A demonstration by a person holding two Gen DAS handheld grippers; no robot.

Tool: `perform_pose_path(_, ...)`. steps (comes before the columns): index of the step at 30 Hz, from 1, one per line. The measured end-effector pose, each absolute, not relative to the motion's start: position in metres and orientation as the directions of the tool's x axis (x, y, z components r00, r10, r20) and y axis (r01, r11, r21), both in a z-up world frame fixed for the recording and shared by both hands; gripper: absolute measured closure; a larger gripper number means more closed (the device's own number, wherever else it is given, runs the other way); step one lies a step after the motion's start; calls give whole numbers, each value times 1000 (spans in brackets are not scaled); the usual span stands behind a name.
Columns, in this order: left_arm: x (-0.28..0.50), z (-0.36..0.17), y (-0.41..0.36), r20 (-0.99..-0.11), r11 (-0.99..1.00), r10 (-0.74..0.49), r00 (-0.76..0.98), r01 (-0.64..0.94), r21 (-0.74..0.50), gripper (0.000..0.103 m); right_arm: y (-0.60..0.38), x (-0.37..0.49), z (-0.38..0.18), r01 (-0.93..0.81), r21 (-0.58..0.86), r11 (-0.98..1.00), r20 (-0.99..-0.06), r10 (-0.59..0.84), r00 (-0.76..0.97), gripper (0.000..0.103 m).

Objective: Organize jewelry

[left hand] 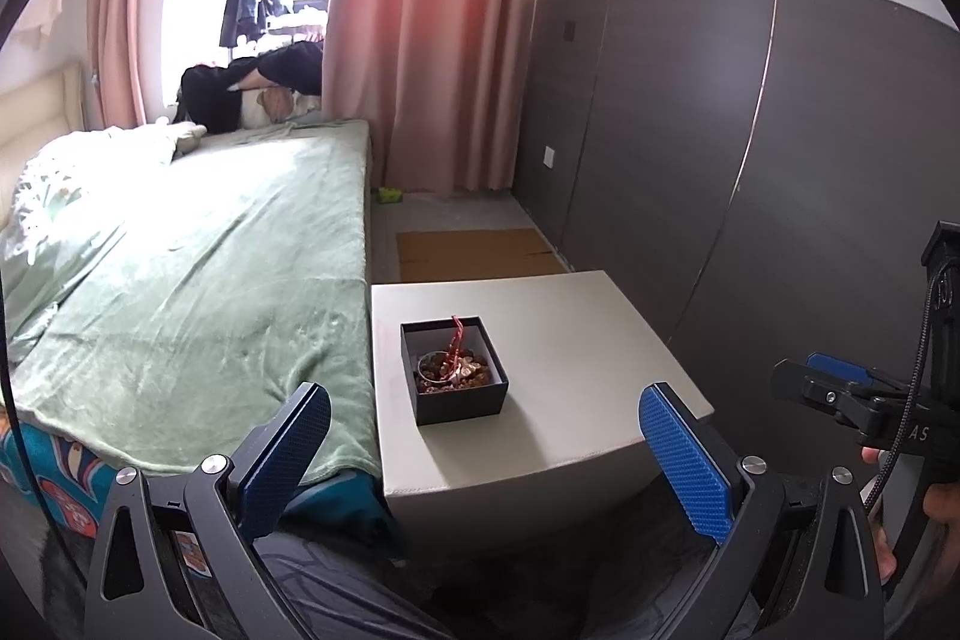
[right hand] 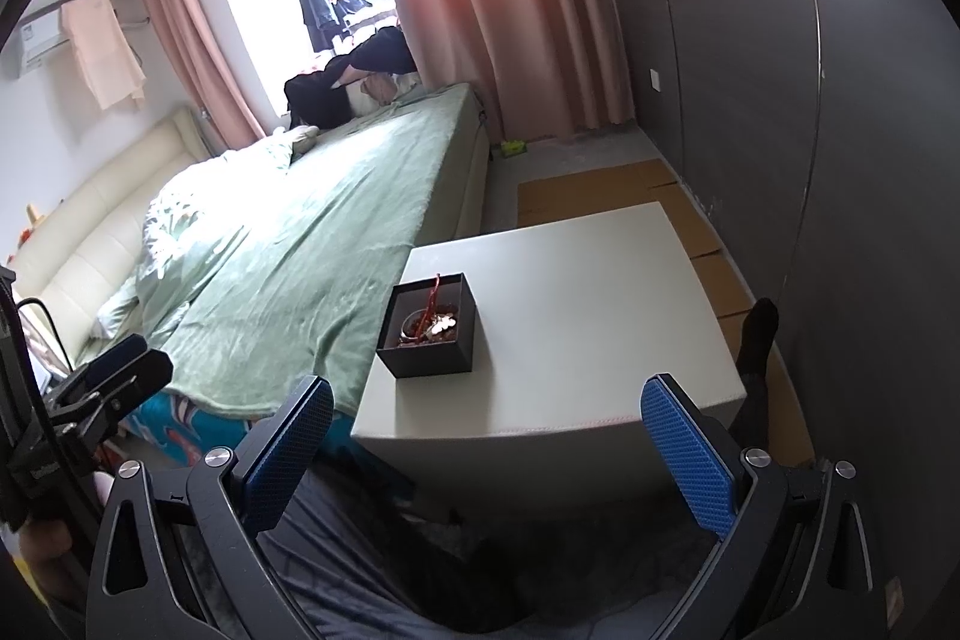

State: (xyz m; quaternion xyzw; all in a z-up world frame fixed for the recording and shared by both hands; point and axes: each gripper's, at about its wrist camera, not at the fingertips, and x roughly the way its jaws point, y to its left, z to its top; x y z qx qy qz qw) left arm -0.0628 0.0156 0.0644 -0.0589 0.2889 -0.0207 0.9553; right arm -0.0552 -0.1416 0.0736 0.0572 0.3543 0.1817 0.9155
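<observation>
A black jewelry box (left hand: 453, 370) is sitting mid-frame on the white bench (left hand: 576, 340). The left tool (left hand: 486, 460) and right tool (right hand: 489, 454) are hovering wide open, gripping nothing.

White letters "AS" on the black body of the right gripper (left hand: 840, 391), nothing else legible

A small square black cardboard box (left hand: 454, 375) sits open and upright on the left part of a pale grey tabletop (left hand: 576, 340), near the edge beside the bed. Inside lies a heap of brown and pale beaded jewelry (left hand: 453, 373) with a silver ring-shaped bangle (left hand: 433, 367). A red cord (left hand: 456, 337) rises from the heap toward the box's rear wall.
</observation>
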Motion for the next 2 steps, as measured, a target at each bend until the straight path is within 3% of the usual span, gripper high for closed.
perform_pose_path(2, -62, 64, 16, -555, 992, -76, 829, 9, -123, 0, -141, -54, 73, -293, 231, 928, -628, 373, 684, 0)
